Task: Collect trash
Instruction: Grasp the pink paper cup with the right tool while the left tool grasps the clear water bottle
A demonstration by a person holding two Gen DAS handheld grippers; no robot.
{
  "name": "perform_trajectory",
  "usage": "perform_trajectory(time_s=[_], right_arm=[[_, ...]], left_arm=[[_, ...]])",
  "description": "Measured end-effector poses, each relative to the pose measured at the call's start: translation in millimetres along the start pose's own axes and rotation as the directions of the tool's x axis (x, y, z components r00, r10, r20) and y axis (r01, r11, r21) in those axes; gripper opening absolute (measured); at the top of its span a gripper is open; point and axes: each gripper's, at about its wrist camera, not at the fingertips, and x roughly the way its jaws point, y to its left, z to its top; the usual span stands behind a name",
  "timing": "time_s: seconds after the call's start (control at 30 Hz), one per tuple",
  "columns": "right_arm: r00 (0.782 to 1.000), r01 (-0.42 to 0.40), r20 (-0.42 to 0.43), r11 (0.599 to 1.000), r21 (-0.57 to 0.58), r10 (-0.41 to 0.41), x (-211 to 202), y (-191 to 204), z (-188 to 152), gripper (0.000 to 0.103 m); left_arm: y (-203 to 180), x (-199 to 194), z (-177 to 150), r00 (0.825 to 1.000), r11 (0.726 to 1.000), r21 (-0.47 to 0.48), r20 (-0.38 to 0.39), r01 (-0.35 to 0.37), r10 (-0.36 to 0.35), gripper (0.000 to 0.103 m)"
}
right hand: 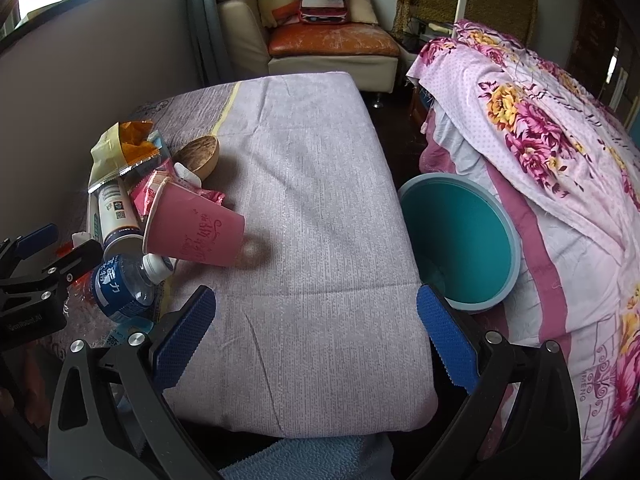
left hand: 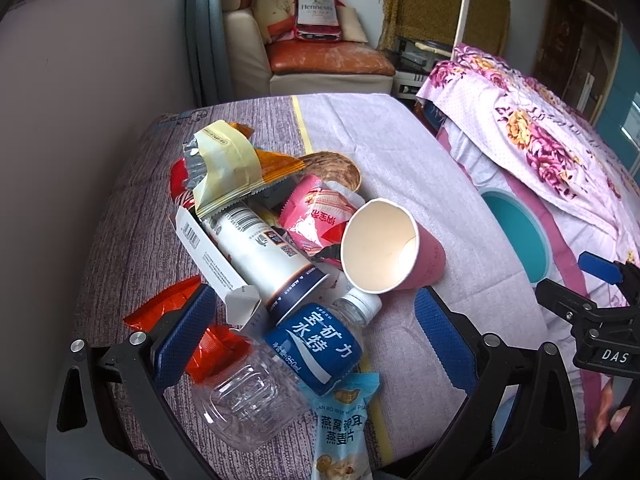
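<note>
Teal and bare inside as far as I can see, the bin (right hand: 460,240) sits between table (right hand: 312,200) and bed, so I judge nothing is collected yet. All the trash is heaped on the table's left: the pink paper cup (left hand: 394,246), the blue-labelled water bottle (left hand: 316,340), wrappers and a carton. My left gripper (left hand: 312,328) hangs spread wide around the bottle, not gripping it. My right gripper (right hand: 316,332) is spread too, holding nothing, over bare cloth.
</note>
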Motion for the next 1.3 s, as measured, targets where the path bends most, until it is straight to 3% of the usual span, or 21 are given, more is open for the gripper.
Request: perform_trajectory(time_s=[0.27,0.47,0.6,0.7,0.9,1.1,1.2,1.27,1.3], right_arm=[[1.0,-0.016,-0.017,0.998,-0.061,0.015,5,10,4,0.097],[0.995,-0.093,-0.044,0.984,-0.15,0.087,13,21,15,0.097],[0.981,-0.186,-0.092,0.963,-0.196,0.171,28,34,28,0.097],[0.964,-0.256,-0.136,0.928,-0.269,0.226,43,52,35,0.09],[0.934,-0.348,-0.241,0.83,-0.436,0.265,75,82,45,0.089],[0.927,-0.369,-0.279,0.753,-0.545,0.253,97,100,47,0.089],[0.919,-0.389,-0.285,0.738,-0.551,0.272,101,106,47,0.089],[0.916,-0.396,-0.291,0.738,-0.546,0.277,103,107,44,0.077],[0.915,-0.395,-0.297,0.745,-0.537,0.271,105,107,44,0.066]], left_arm=[[12,6,-3,1.0,1.0,0.004,-0.027,0.015,-0.015,0.1],[24,8,-5,0.995,0.996,0.062,-0.076,0.067,-0.062,0.1],[40,13,-12,0.988,0.992,0.086,-0.131,0.093,-0.081,0.1],[51,19,-17,0.98,0.989,0.079,-0.165,0.128,-0.113,0.1],[63,28,-25,0.962,0.982,0.079,-0.226,0.173,-0.151,0.099],[75,33,-34,0.948,0.982,0.057,-0.278,0.179,-0.156,0.099],[76,37,-39,0.937,0.981,0.046,-0.307,0.189,-0.166,0.099],[72,40,-42,0.93,0.978,0.055,-0.326,0.2,-0.172,0.093],[69,42,-44,0.924,0.976,0.066,-0.338,0.21,-0.176,0.087]])
